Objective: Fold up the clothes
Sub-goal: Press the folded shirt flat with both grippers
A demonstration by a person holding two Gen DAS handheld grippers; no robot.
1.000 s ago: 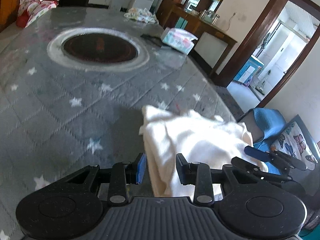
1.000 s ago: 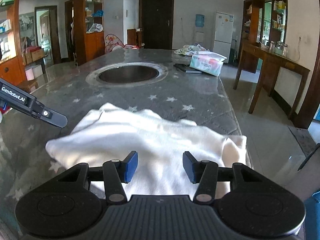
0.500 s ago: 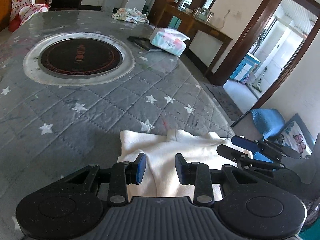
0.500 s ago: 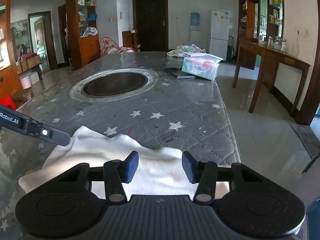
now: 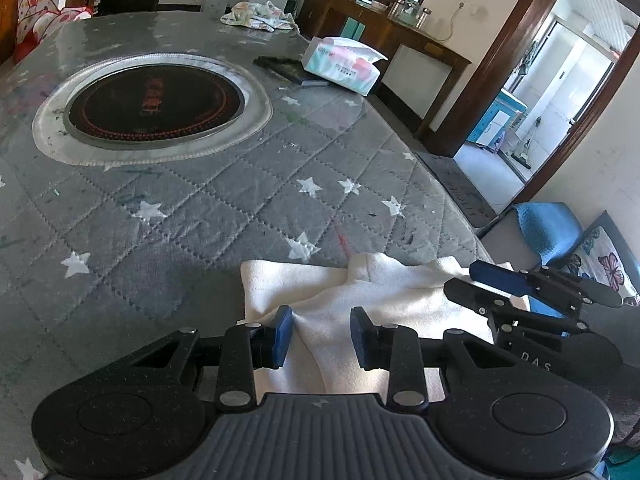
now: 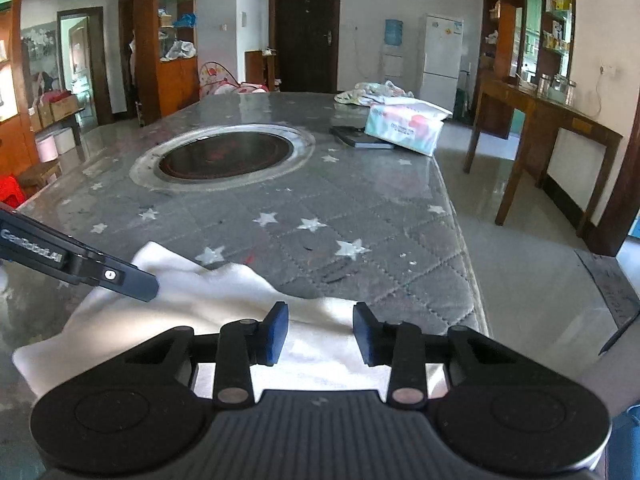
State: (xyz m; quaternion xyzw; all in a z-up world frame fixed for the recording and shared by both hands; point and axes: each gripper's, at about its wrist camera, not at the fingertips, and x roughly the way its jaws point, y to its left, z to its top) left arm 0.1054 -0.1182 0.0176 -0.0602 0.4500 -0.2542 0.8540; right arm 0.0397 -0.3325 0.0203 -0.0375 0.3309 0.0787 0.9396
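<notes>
A white garment [image 5: 360,300] lies bunched at the near edge of the grey star-quilted table [image 5: 200,208]; it also shows in the right wrist view [image 6: 224,300]. My left gripper [image 5: 322,336] is open and hovers just above the cloth's near left part, with nothing between its pads. My right gripper [image 6: 318,334] is open above the cloth's near right edge. The right gripper shows in the left wrist view [image 5: 492,284] at the right, and the left gripper's finger shows in the right wrist view [image 6: 120,278] over the cloth's left end.
A round inset cooktop [image 5: 154,104] sits mid-table. A tissue pack [image 5: 340,64], a dark flat book [image 5: 292,70] and a crumpled patterned cloth [image 5: 260,14] lie at the far end. A blue chair [image 5: 548,228] stands right of the table edge. A wooden side table [image 6: 540,120] stands right.
Both grippers have pulled back toward the table's near edge. The white garment now shows as a smaller, more bunched pile at that edge. Both stay open.
</notes>
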